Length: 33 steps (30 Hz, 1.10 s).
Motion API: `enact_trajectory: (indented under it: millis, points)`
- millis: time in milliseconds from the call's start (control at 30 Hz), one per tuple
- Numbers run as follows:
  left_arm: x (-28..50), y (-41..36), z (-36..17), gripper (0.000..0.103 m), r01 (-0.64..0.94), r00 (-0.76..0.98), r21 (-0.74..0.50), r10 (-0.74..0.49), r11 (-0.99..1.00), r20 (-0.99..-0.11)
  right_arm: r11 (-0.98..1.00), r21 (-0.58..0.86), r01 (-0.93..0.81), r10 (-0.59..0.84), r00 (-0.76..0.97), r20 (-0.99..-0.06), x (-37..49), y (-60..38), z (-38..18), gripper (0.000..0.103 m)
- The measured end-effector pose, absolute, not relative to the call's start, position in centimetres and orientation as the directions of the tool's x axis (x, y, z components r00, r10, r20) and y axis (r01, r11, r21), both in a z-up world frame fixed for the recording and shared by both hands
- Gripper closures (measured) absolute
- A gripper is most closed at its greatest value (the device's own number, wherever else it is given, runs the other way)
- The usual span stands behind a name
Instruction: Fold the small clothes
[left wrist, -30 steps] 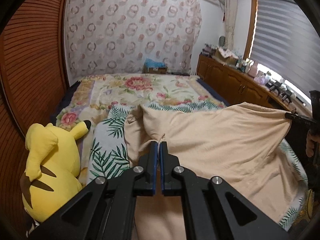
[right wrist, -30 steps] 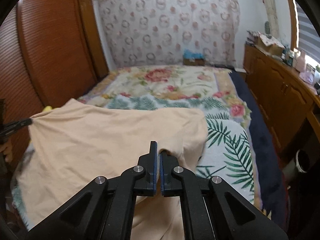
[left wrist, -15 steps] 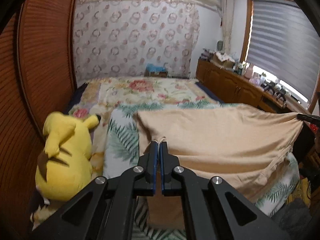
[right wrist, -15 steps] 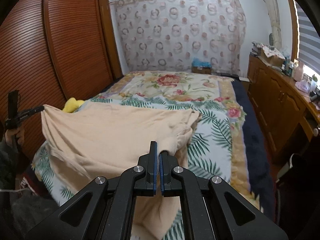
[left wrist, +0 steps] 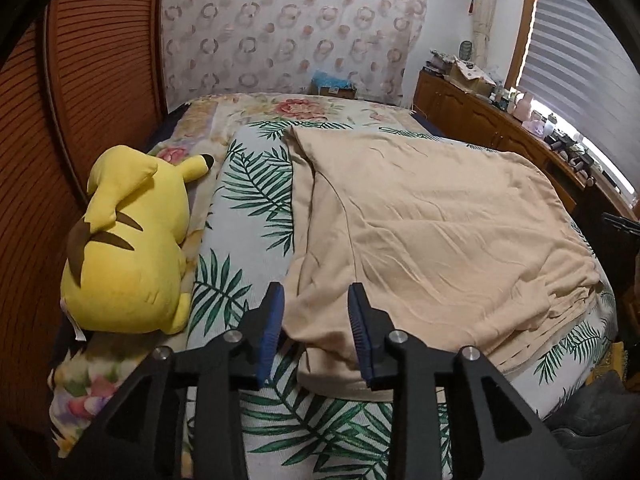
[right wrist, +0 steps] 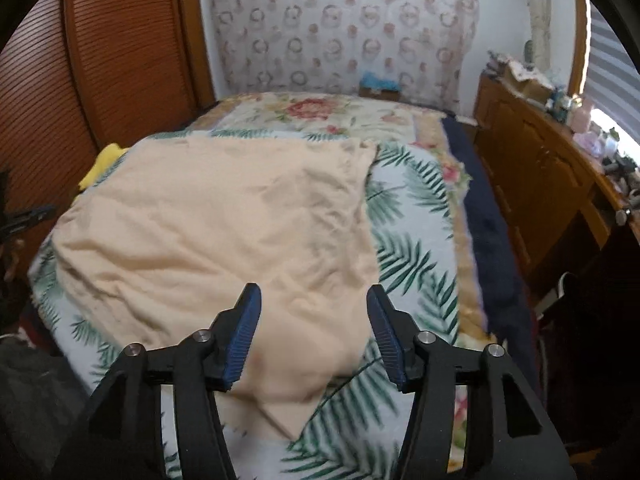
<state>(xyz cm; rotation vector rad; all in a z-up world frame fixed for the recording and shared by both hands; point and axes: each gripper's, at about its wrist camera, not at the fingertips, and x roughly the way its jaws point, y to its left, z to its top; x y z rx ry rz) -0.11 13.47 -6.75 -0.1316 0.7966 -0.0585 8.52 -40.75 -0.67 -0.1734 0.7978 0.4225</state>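
Left wrist garment: peach T-shirt [left wrist: 432, 232] spread flat on the palm-leaf sheet [left wrist: 248, 200], right of the yellow plush toy [left wrist: 128, 240].
Left gripper [left wrist: 316, 332]: jaws have just been opening, parted over the shirt's near corner, not pinching it.
Right wrist garment: same shirt [right wrist: 224, 232] on the sheet [right wrist: 412, 248].
Right gripper [right wrist: 314, 332]: jaws have just been opening, spread wide above the shirt's near edge, gripping nothing.

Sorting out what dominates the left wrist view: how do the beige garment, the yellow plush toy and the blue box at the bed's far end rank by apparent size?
1. beige garment
2. yellow plush toy
3. blue box, though it lies farthest away, so its true size is unsure.
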Motion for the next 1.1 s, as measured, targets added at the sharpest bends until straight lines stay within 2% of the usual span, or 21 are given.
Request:
enact_trajectory:
  millis: [233,467,700,800,1100]
  points:
    - [0.4,13.2,-8.1,0.068,0.0,0.668,-0.132,-0.098,0.991,-0.738,0.911,-0.009,-0.413,0.294,0.662,-0.689,9.8,-39.9,-1.2,0.045]
    - [0.8,13.4,-9.4,0.067,-0.024,0.648,-0.143,-0.094,0.989,-0.756,0.922,0.027,-0.387,0.302,0.672,-0.676,11.1,-39.3,-4.1,0.044]
    - [0.8,13.6,-9.9,0.062,-0.033,0.642,-0.144,-0.089,0.989,-0.762,0.94,0.056,-0.337,0.28,0.666,-0.691,10.6,-39.7,-6.7,0.044]
    - [0.7,13.6,-10.1,0.062,-0.042,0.648,-0.144,-0.082,0.989,-0.758,0.949,0.045,-0.313,0.263,0.703,-0.661,9.9,-40.2,-6.3,0.044]
    - [0.3,13.3,-10.2,0.062,-0.075,0.658,-0.141,-0.058,0.987,-0.751,0.944,0.025,-0.329,0.241,0.634,-0.735,11.1,-39.2,-7.5,0.044]
